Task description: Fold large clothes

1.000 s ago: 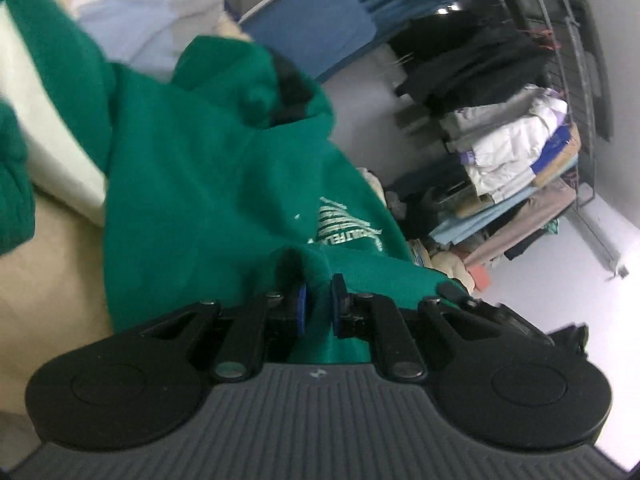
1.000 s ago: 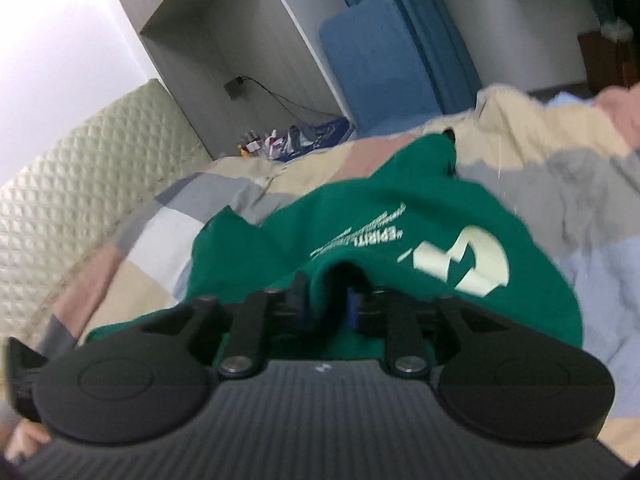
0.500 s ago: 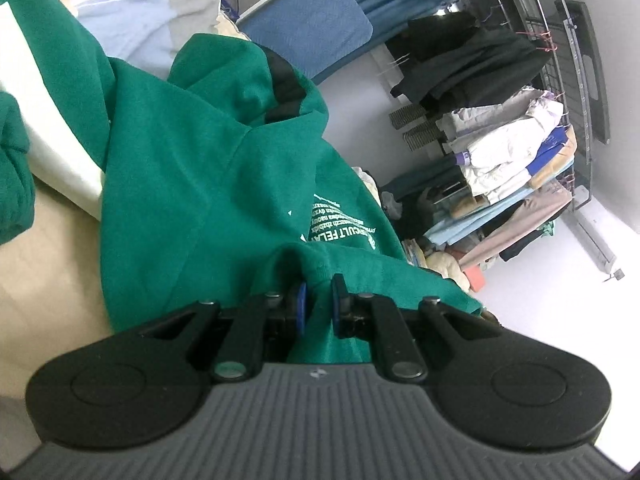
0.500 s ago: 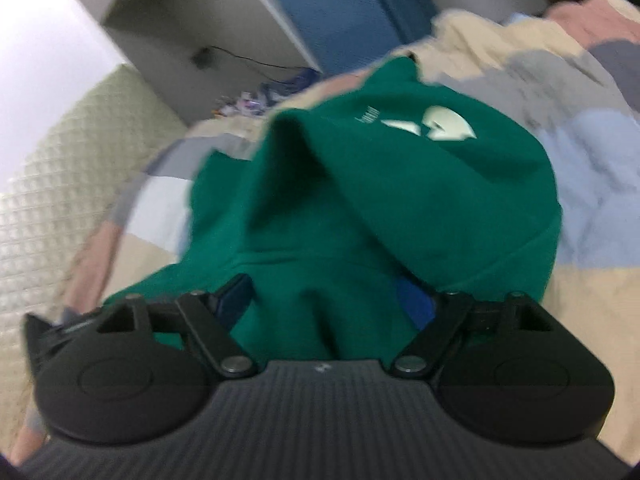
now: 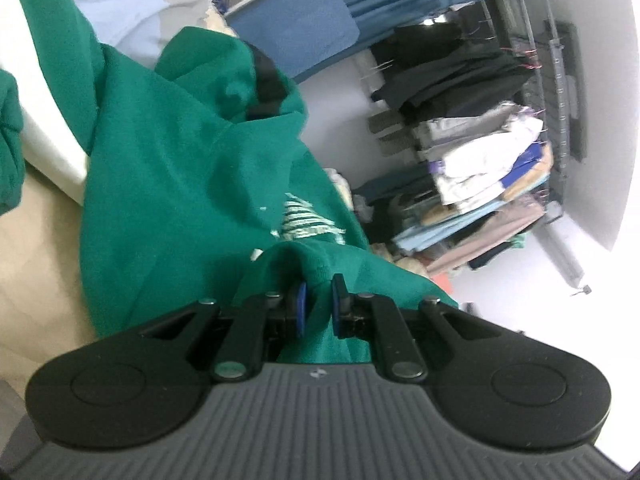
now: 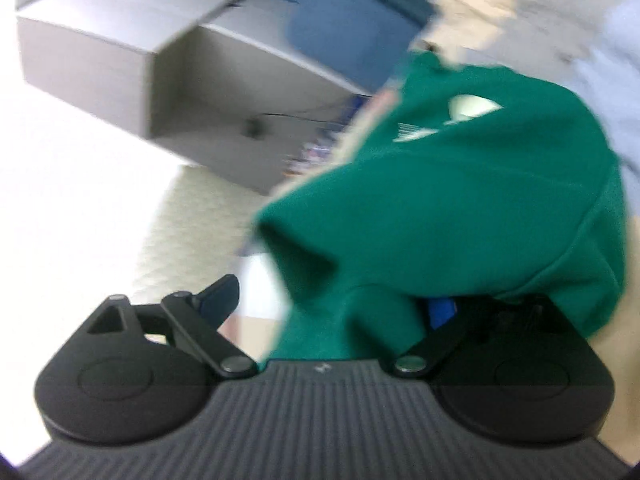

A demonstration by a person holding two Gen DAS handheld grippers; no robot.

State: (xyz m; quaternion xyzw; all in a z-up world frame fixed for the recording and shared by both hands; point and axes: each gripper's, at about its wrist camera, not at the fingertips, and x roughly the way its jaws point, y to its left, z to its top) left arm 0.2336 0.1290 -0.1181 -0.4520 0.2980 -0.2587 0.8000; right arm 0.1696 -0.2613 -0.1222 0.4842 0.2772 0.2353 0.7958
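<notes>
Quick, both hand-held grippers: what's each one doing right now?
Left hand-held gripper: shut on the green sweatshirt.
Right hand-held gripper: opening, sweatshirt fabric loose between its jaws.

Bright, fisheye-warped; right view motion-blurred.

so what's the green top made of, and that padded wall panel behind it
Green top: looks like thick matte knit, maybe fleece-type cotton; it drapes in soft rounded folds with a pale printed logo. Padded panel: cream, dimpled quilting, possibly faux leather or fabric; too blurred to say.

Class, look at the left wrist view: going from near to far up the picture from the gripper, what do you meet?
Left gripper shut on the green sweatshirt, then its pale printed lettering, its black neckband, then the blue cushion.
</notes>
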